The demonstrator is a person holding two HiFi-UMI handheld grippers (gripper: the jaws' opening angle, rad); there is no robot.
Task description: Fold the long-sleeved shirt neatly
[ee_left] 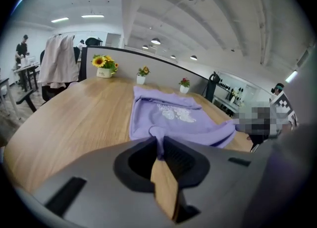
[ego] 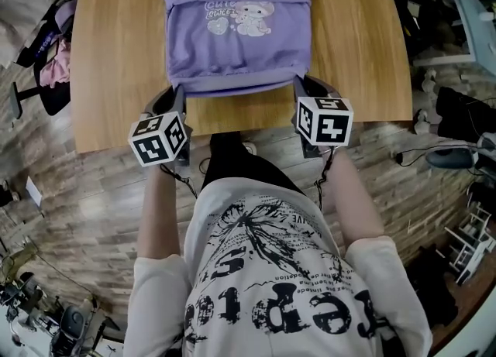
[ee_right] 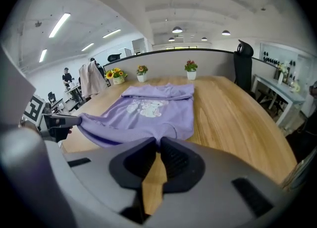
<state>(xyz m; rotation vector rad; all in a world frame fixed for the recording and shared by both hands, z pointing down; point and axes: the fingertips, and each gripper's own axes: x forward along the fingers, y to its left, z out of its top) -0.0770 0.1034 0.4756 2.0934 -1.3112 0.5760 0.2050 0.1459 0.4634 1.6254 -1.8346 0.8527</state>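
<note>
Long-sleeved shirt (ego: pixel 236 30) lies on the table (ego: pixel 116 69), its length running straight away from me. My left gripper (ego: pixel 179 92) and right gripper (ego: pixel 299 84) each pinch a near corner, equally close. I judge the fold goes forward.

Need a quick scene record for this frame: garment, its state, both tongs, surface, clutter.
garment: purple long-sleeved shirt, cartoon print face up
state: sleeves folded in over the body, hem toward the person
left tongs: shut on the hem's left corner
right tongs: shut on the hem's right corner
hem: raised off the table between the two grips
surface: wooden table
clutter: three flower pots along the far edge
</note>
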